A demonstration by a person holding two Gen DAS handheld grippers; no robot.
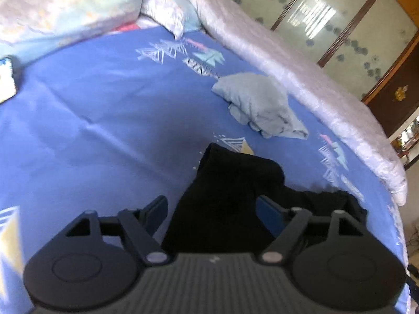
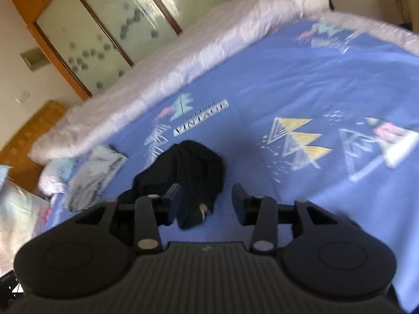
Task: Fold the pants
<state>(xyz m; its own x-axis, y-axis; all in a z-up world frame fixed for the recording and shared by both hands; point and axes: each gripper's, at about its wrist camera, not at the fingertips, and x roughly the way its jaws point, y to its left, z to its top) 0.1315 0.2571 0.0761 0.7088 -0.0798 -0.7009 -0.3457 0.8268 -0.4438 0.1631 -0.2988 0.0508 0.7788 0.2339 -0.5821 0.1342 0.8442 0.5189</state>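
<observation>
On the bed (image 1: 91, 99) the black pants (image 1: 230, 196) lie in a bunched heap on the blue sheet, not yet laid flat, which reads as the very start of folding. In the left wrist view the left gripper (image 1: 212, 209) points down at the heap with its fingers (image 1: 157, 206) spread wide. The dark cloth sits between them, but the pads do not seem to press on it, so nothing is gripped; the pose looks like a hand placed to take one end of the heap. Beyond the pants a grey garment (image 1: 259, 104) lies crumpled, probably set aside, near the white quilt (image 1: 301, 60) rolled along the far edge.

In the right wrist view the right gripper (image 2: 207, 201) also tilts down, fingers (image 2: 174, 198) parted less widely. The pants (image 2: 193, 172) lie just ahead and a little left of centre, one end reaching between the fingers, close by the left finger and clear of the right one. A small metal fitting shows at that near end. Both views are blurred.
</observation>
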